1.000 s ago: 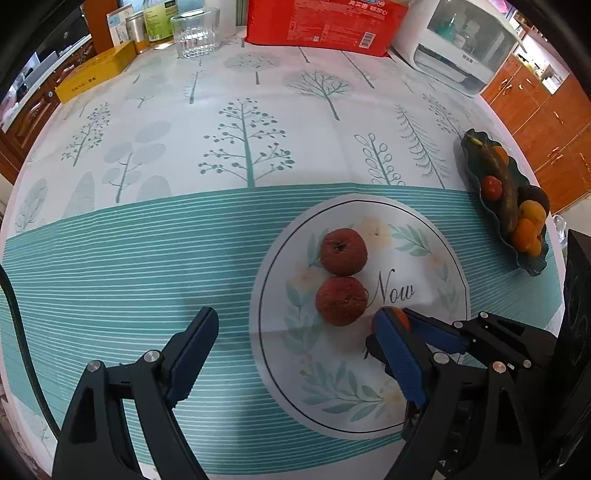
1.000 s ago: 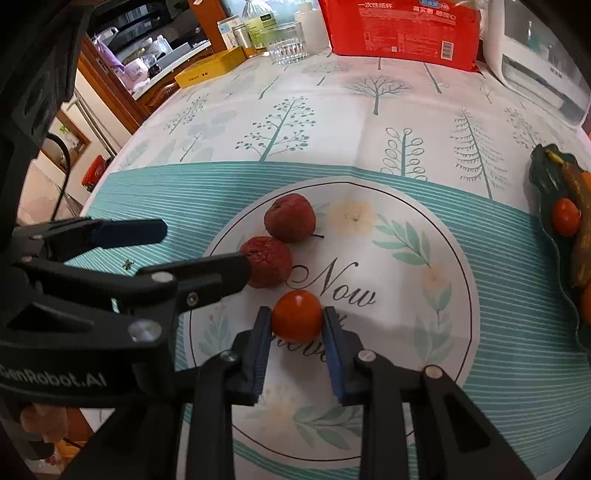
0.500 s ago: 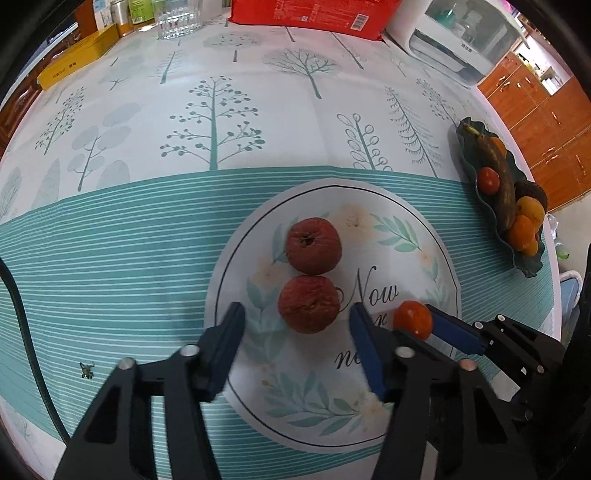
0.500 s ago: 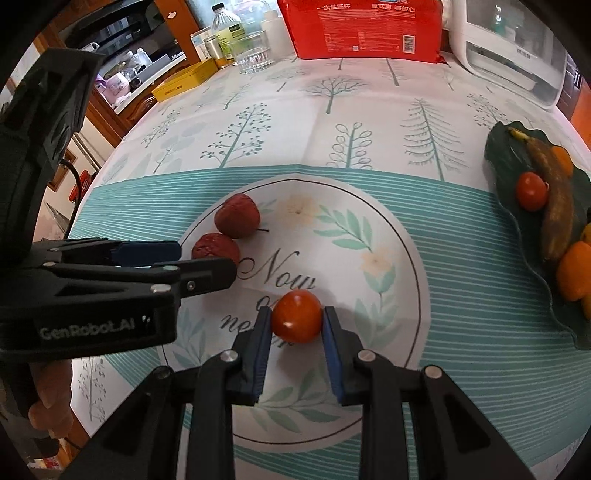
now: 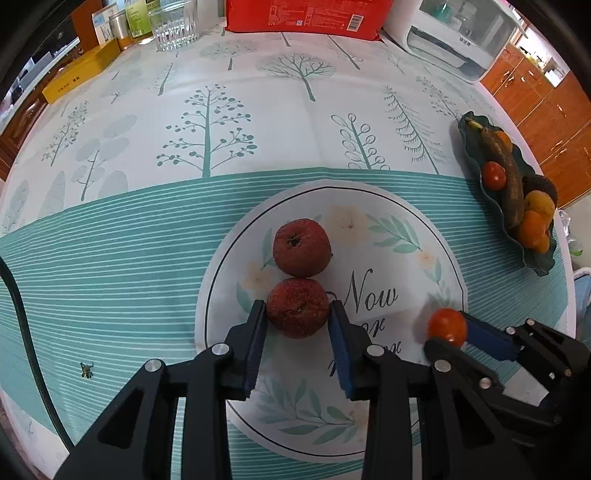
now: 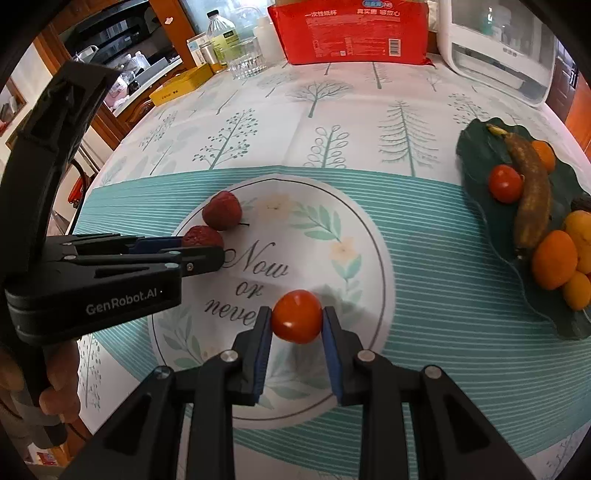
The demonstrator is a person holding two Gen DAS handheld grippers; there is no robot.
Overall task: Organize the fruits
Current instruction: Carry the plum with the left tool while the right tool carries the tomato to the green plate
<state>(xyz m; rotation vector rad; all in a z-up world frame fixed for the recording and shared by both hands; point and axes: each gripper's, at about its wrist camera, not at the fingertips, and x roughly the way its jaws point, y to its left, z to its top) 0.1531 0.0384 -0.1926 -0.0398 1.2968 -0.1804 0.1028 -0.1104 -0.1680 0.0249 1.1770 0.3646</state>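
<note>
While the left gripper (image 5: 298,314) sits low over the printed circle on the tablecloth (image 5: 110,258), its blue pads press both sides of the near wrinkled red fruit (image 5: 297,313), so it is clamped on that fruit. The far wrinkled red fruit (image 5: 301,247) touches the held one just behind it, both inside the circle print. To the right in the same view the right gripper (image 5: 448,334) grips a small tomato (image 5: 447,326) near the circle's edge. Dark green leaf-shaped dish (image 5: 476,162) at the table's right edge holds a browned banana (image 5: 508,173), another tomato and several orange fruits. Far end of table: clear glass (image 5: 173,23), yellow box (image 5: 79,75), red package (image 5: 306,14), white appliance (image 5: 454,35). Right wrist view: right gripper (image 6: 296,319) is closed on the tomato (image 6: 296,315), pads on both its sides, above the circle's near right part by the words "Now or never". Left gripper (image 6: 201,247) comes in from the left with the near red fruit (image 6: 202,236) between its fingers; whether the fruit has left the cloth I cannot tell. Far red fruit (image 6: 222,210) sits touching it. Dish (image 6: 476,147) well apart to the right, banana (image 6: 532,195) lying across it.
</note>
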